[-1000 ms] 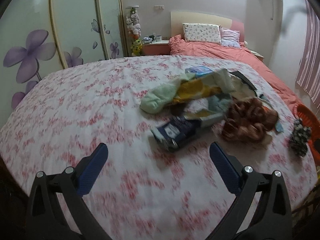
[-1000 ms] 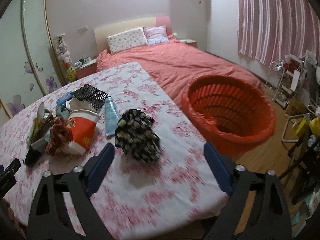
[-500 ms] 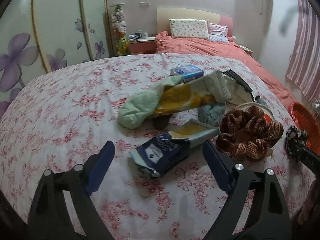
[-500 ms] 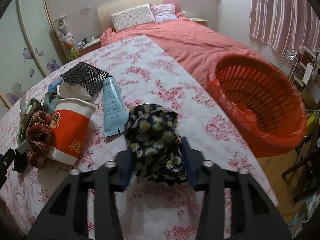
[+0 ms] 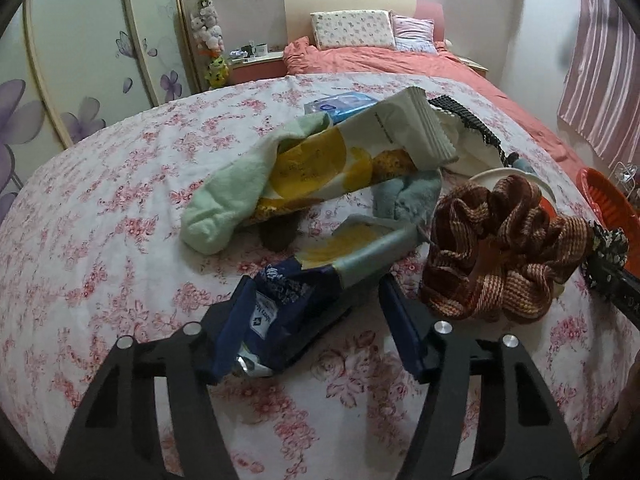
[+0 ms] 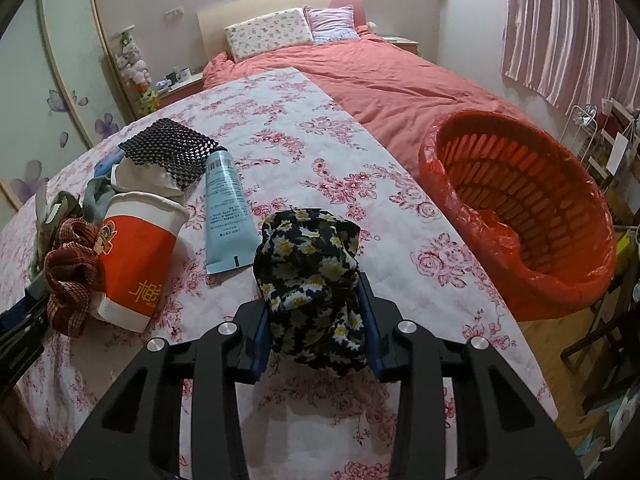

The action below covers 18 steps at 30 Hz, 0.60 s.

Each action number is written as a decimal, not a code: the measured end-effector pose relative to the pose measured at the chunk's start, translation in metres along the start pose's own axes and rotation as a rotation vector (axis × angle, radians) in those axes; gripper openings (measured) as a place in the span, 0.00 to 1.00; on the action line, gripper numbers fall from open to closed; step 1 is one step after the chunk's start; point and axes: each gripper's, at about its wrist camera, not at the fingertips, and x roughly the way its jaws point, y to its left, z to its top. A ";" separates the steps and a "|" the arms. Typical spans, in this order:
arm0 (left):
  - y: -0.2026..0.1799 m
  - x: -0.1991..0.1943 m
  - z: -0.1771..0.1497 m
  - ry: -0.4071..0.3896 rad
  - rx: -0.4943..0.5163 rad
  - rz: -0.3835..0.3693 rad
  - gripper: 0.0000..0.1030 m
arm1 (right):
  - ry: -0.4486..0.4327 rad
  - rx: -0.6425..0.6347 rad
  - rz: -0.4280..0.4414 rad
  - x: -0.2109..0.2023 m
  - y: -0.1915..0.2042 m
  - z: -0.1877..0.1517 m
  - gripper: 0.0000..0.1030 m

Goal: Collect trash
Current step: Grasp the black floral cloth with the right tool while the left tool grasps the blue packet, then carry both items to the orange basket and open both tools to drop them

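floral cloth (image 6: 316, 280) | clamped between right jaws || blue wrapper (image 5: 280, 308) | between spread left jaws

**Little print legible on the litter**

The red-and-white paper cup (image 6: 136, 256) carries gold Chinese characters near its base, too small to make out. Just beside the cup, on the side toward the basket, the pale blue tube (image 6: 226, 216) bears a barcode near its top and lines of dark fine print down its body, none of it readable. The dark blue wrapper (image 5: 276, 304) shows white script lettering and a small white label with a blue logo; neither can be read. The cream-and-yellow wrapper (image 5: 360, 152) has one thin line of unreadable print along its edge.
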 end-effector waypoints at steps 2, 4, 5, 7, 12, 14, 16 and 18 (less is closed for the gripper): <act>-0.001 -0.002 0.000 -0.010 0.003 -0.006 0.49 | 0.002 0.000 0.007 0.000 -0.001 0.001 0.35; -0.001 -0.007 0.001 -0.017 0.001 -0.019 0.41 | 0.005 0.004 0.016 0.000 -0.002 0.001 0.29; 0.000 -0.008 0.001 -0.017 -0.006 -0.036 0.32 | 0.005 0.005 0.021 -0.001 -0.002 0.001 0.28; 0.002 -0.011 0.003 -0.018 -0.017 -0.045 0.22 | 0.002 0.007 0.029 -0.004 -0.003 0.001 0.24; 0.005 -0.021 0.004 -0.037 -0.040 -0.071 0.12 | -0.011 0.010 0.041 -0.011 -0.004 0.000 0.21; 0.006 -0.024 0.005 -0.047 -0.043 -0.076 0.11 | -0.015 0.014 0.044 -0.014 -0.005 0.000 0.21; 0.006 -0.031 0.004 -0.056 -0.054 -0.086 0.11 | -0.020 0.019 0.047 -0.018 -0.007 0.000 0.21; 0.006 -0.037 0.004 -0.065 -0.059 -0.096 0.11 | -0.030 0.023 0.051 -0.023 -0.009 0.000 0.21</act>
